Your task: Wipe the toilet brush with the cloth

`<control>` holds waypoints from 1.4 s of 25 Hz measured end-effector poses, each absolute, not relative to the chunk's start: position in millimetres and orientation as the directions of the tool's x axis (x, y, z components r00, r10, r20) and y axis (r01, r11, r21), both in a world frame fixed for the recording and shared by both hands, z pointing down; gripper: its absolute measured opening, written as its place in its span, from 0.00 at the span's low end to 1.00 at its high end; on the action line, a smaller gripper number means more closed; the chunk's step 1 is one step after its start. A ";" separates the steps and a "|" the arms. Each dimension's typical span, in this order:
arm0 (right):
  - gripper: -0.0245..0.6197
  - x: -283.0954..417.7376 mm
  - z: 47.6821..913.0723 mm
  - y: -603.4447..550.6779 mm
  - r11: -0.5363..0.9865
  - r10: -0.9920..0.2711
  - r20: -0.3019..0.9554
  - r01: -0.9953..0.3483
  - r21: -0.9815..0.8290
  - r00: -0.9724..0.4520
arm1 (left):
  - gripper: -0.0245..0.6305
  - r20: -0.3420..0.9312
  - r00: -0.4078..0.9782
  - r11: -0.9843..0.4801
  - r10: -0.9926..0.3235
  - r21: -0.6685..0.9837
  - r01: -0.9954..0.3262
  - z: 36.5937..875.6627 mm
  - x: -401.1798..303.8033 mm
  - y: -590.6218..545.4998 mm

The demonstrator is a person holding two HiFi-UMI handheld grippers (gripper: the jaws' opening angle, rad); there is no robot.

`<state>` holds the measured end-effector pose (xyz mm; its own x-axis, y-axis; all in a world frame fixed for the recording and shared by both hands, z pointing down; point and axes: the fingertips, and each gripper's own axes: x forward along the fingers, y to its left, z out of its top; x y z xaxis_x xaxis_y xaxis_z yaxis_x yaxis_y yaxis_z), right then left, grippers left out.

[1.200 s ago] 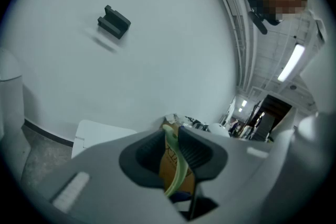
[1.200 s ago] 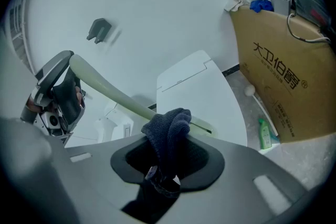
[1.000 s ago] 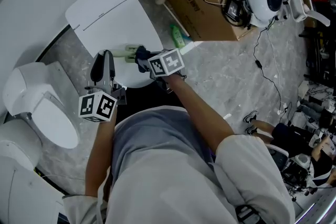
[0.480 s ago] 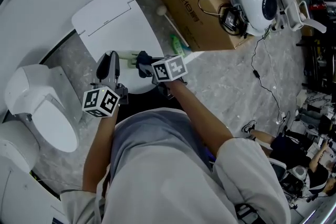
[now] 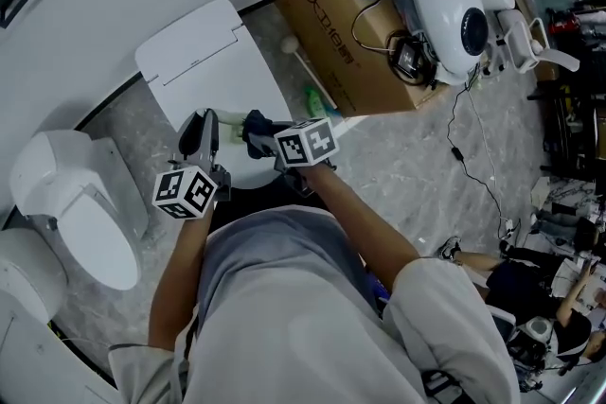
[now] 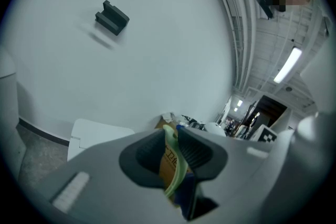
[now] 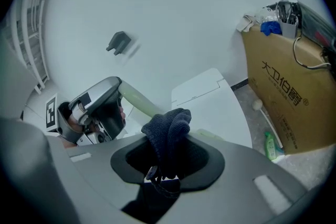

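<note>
**Left gripper**: the fingers are pressed onto the pale green handle of the toilet brush; the handle shows as a thin strip pinched between the two pads.

**Right gripper**: the fingers are clamped on the dark blue cloth; the cloth bunches above the pads and hangs below them.

**Contact:** in the right gripper view the handle runs from the left gripper across to the cloth and meets it; whether the cloth wraps the handle or only lies against it cannot be told.

**Change:** in the head view, the gap between the cloth and the left gripper is narrower than one second ago; the stretch of green handle that was plainly exposed between them is now almost covered. Both grippers hold their station over the rounded near end of the white toilet lid.

**Meaning for the task:** this reads as a wiping stroke under way, with the cloth travelling along the handle toward the held end; the left grasp supplies the counter-hold. The bristle head appears in no view; its condition cannot be judged.

**Surroundings:** the cardboard box and the green bottle on the floor lie well apart from both grippers; they play no part.
</note>
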<state>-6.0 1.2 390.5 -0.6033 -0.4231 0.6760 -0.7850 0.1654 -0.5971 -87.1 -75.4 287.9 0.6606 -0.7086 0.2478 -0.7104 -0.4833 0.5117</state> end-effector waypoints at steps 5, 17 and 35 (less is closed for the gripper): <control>0.21 -10.2 379.5 -3.0 0.201 -0.416 0.674 -0.785 -0.587 -0.610 | 0.04 0.251 0.661 -0.481 -0.707 0.515 -0.709 289.2 -87.6 -76.1; 0.21 -23.6 335.9 -12.0 0.299 -0.433 0.641 -0.771 -0.562 -0.634 | 0.04 0.252 0.671 -0.491 -0.698 0.514 -0.704 287.0 -87.3 -78.0; 0.21 -20.7 272.3 -28.4 0.367 -0.532 0.522 -0.737 -0.567 -0.666 | 0.04 0.243 0.702 -0.499 -0.670 0.553 -0.668 282.1 -87.0 -82.9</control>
